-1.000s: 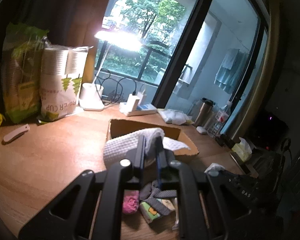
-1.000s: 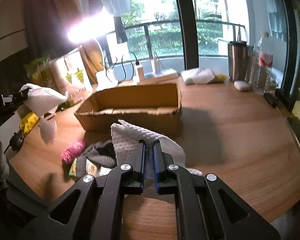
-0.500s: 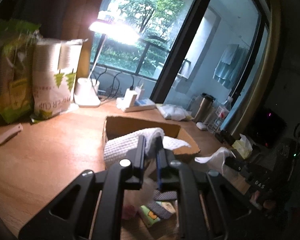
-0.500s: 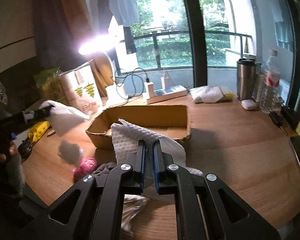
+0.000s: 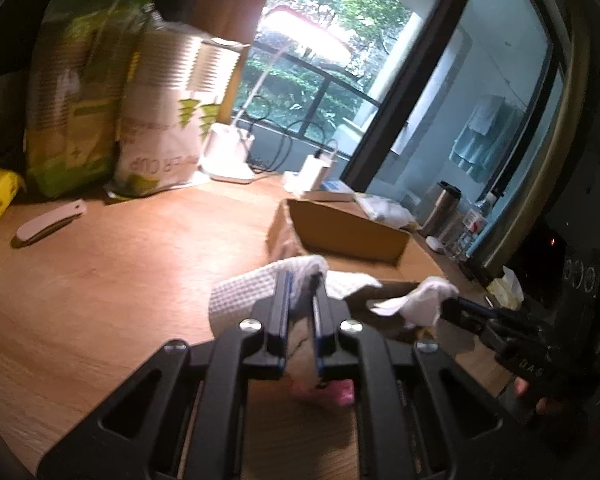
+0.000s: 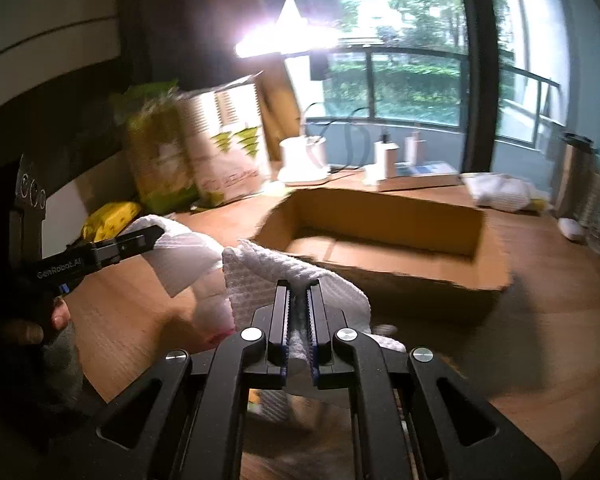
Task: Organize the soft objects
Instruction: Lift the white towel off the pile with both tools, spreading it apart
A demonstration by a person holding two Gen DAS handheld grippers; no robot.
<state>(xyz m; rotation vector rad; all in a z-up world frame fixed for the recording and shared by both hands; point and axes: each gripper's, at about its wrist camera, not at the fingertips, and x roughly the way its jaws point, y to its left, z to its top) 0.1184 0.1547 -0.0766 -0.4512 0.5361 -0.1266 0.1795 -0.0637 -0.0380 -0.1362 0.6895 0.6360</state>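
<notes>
cloth is what both tools carry: a white waffle-weave cloth [image 6: 260, 276], light and limp, which drapes and folds wherever it is not pinched. it looks like one piece held at two places, though the frames do not settle whether it is one cloth or two. such fabric will not slip much against the ribbed pads, but it sags and bunches, so an edge or corner is the best place to grip, as both tools do now.

the right gripper [image 6: 298, 300] has its fingers drawn narrow on a fold of the cloth, which spills over both sides of the tips. the left gripper [image 5: 300, 292] is likewise pinched close on a bunched edge; in the right wrist view it comes in from the left, held level, with the person's fingers under its handle.

the cloth hangs above the wooden table [image 5: 112, 264], just before the near wall of the open cardboard box [image 6: 384, 240], which sits toward the table's far edge by the window. a pink soft item [image 5: 336, 390] lies on the table below the left tool, blurred.
</notes>
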